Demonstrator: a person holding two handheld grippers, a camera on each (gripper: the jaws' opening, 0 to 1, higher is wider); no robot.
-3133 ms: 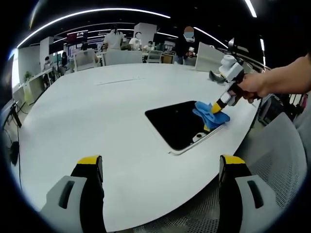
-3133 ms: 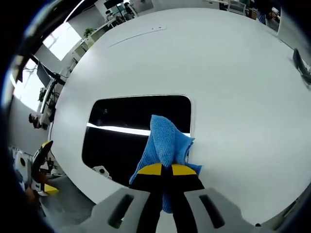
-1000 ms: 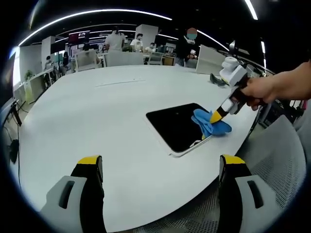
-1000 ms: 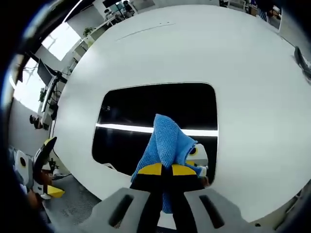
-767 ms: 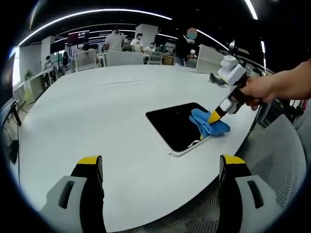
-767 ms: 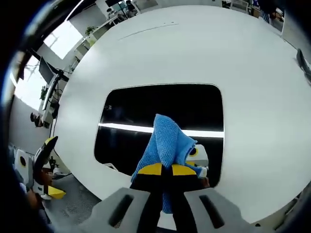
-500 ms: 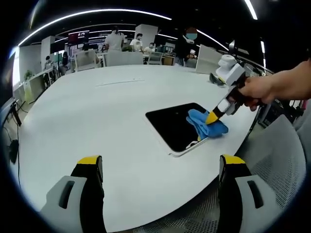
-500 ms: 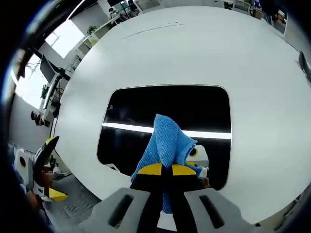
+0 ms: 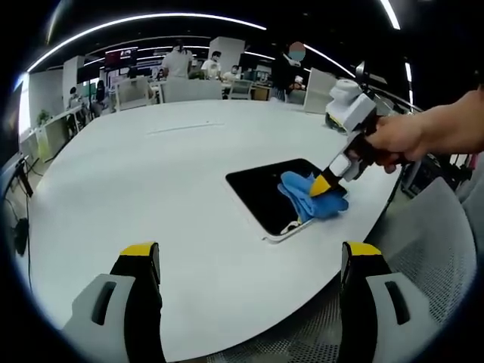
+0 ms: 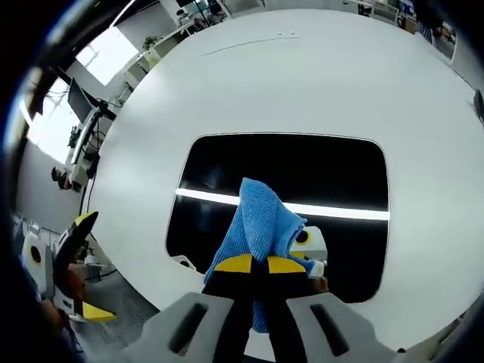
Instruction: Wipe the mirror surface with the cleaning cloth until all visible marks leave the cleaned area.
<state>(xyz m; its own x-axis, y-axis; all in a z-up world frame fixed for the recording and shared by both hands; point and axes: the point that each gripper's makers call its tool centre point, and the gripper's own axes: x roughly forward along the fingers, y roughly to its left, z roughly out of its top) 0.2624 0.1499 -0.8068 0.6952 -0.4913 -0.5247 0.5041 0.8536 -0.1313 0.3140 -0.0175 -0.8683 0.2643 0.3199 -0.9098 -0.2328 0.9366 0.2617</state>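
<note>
left gripper view, left to right: the left gripper [image 9: 249, 302] rises from the bottom edge, its grey fingers [image 9: 138, 291] capped in yellow, spread wide with nothing between them. they stand over the near rim of a broad, rounded white desk [image 9: 151, 189] with a smooth matte top. right of centre lies the mirror [image 9: 276, 193], a flat rounded rectangle with a thin pale border, its face dark and glossy. on the mirror's right part sits the cleaning cloth [image 9: 310, 198], a crumpled blue textile. the right gripper [image 9: 324, 187] comes down on it from the right, yellow tips pinched on the cloth, held by a person's hand [image 9: 393, 141]. a grey perforated chair back [image 9: 431, 257] fills the lower right. no writing is legible on any item.

right gripper view, left to right: the left gripper [image 10: 72, 249] shows small at the left edge, yellow tips apart. the mirror [image 10: 227, 227] spans the centre, black with one bright reflected light streak across it, surrounded by the desk [image 10: 318, 83]. the cleaning cloth [image 10: 261, 219], of fine looped weave, stands peaked on the glass, clamped between the right gripper [image 10: 252, 265] and its closed yellow-tipped fingers [image 10: 233, 264]. a white and yellow reflection lies just right of the cloth.
</note>
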